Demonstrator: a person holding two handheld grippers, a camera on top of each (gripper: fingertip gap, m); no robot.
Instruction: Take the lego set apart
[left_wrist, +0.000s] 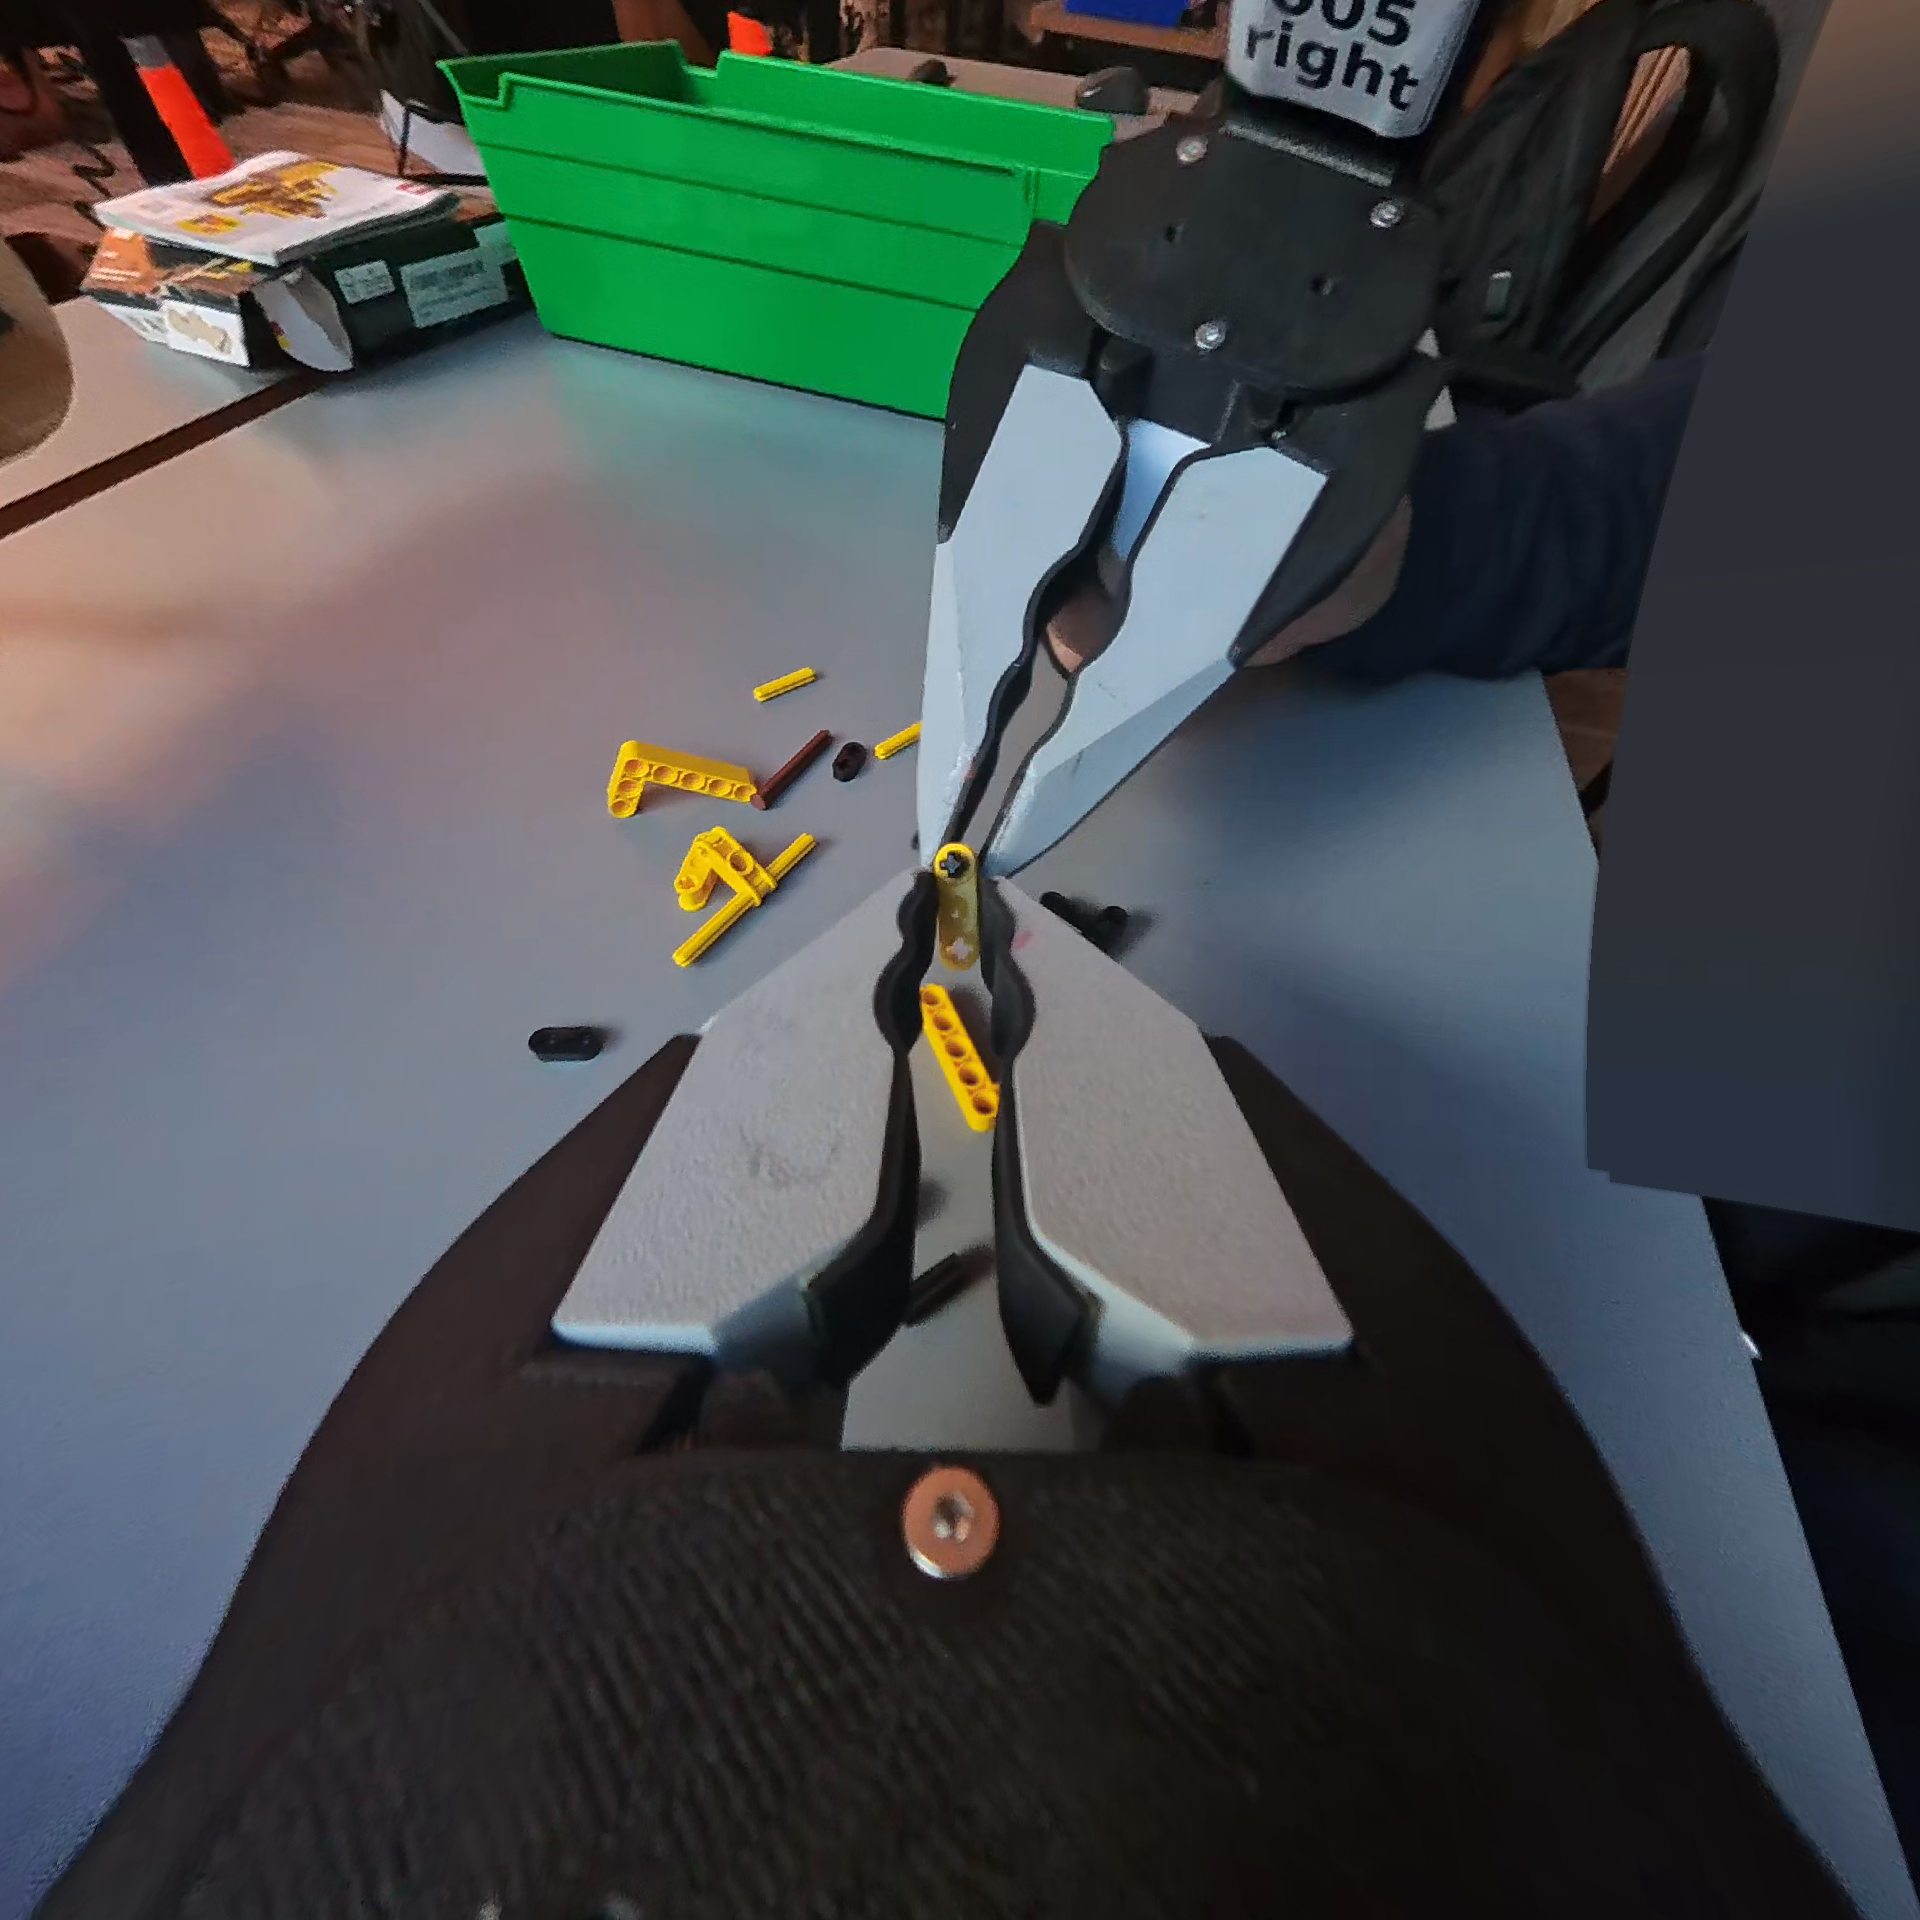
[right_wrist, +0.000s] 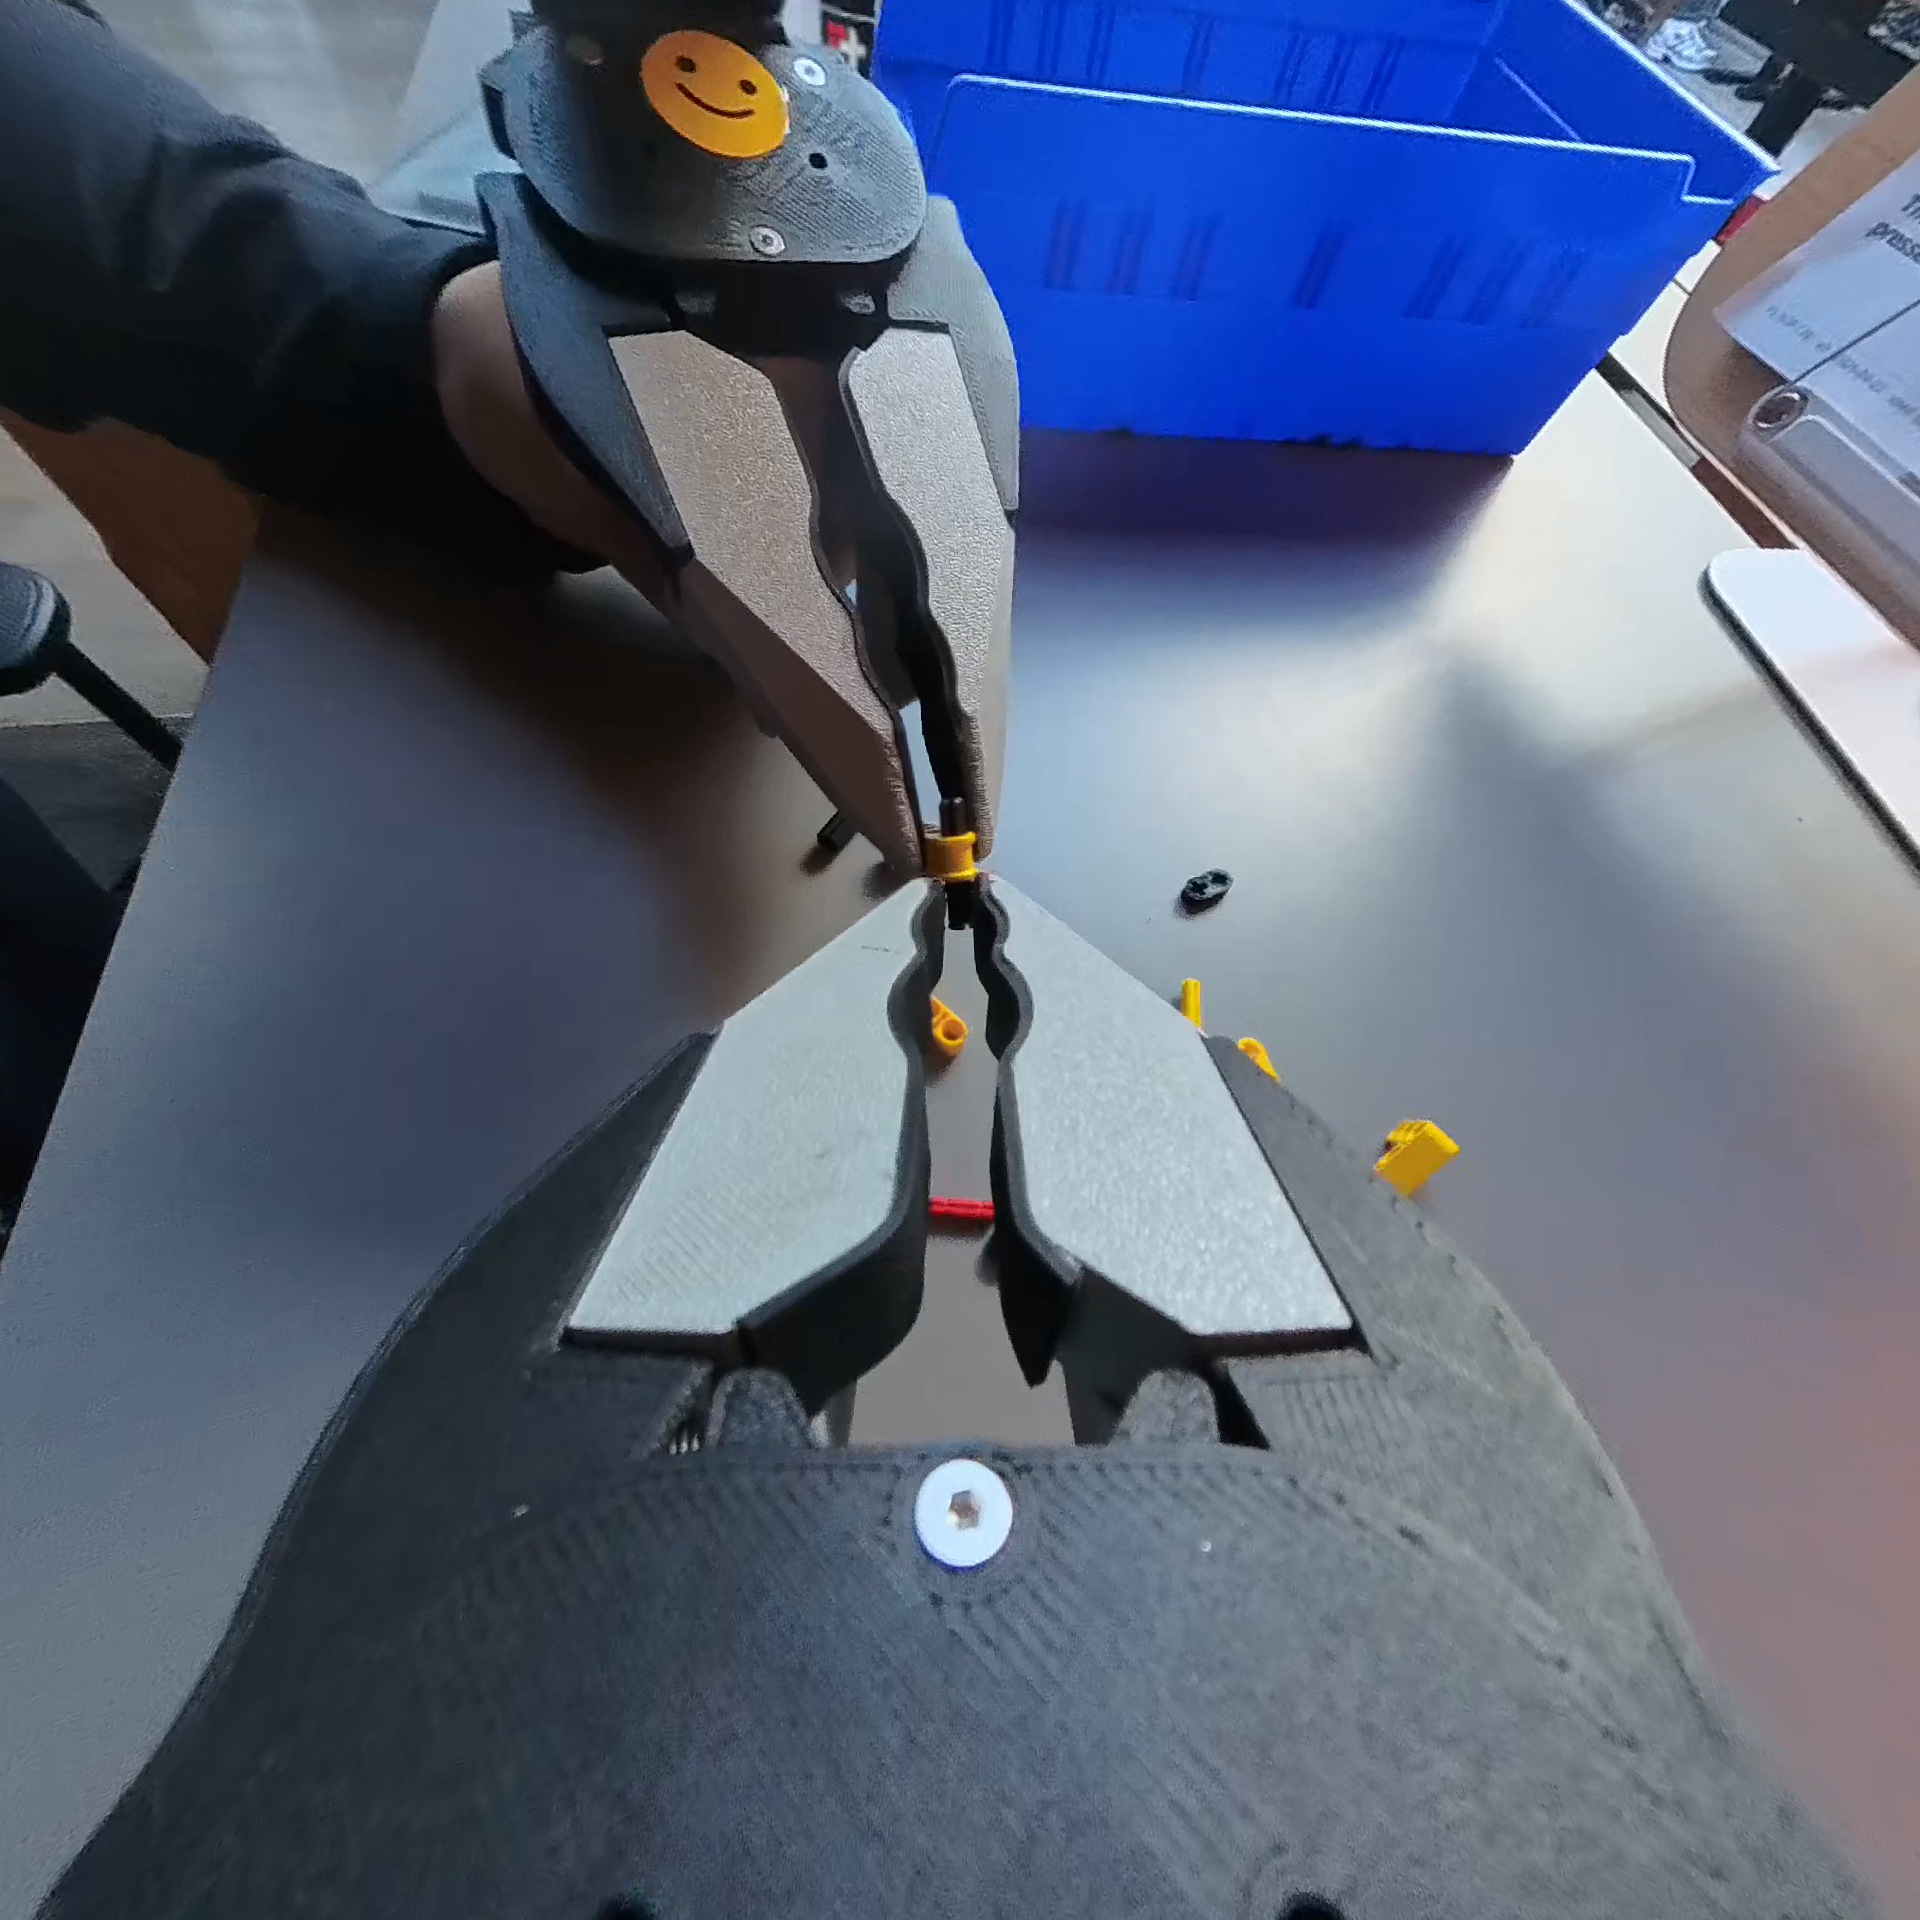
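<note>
My left gripper (left_wrist: 954, 885) is shut on a small flat yellow lego link (left_wrist: 957, 920) and holds it upright above the grey table (left_wrist: 416, 623). A black pin (left_wrist: 954, 861) sits in the link's top hole. My right gripper (left_wrist: 964, 831) comes in from the upper right, tip to tip with the left, and is shut on that pin. In the right wrist view, my right gripper (right_wrist: 958, 896) grips the black pin (right_wrist: 958, 906). The left gripper (right_wrist: 951, 831) opposite holds the yellow link (right_wrist: 949, 850).
Loose parts lie on the table: a yellow L-beam (left_wrist: 675, 779), a yellow connector on an axle (left_wrist: 732, 883), a brown axle (left_wrist: 795, 769), a straight yellow beam (left_wrist: 961, 1055), black bits (left_wrist: 566, 1042) and a red pin (right_wrist: 961, 1207). A green bin (left_wrist: 769, 208), a blue bin (right_wrist: 1299, 260) and a box with a booklet (left_wrist: 281, 260) stand behind.
</note>
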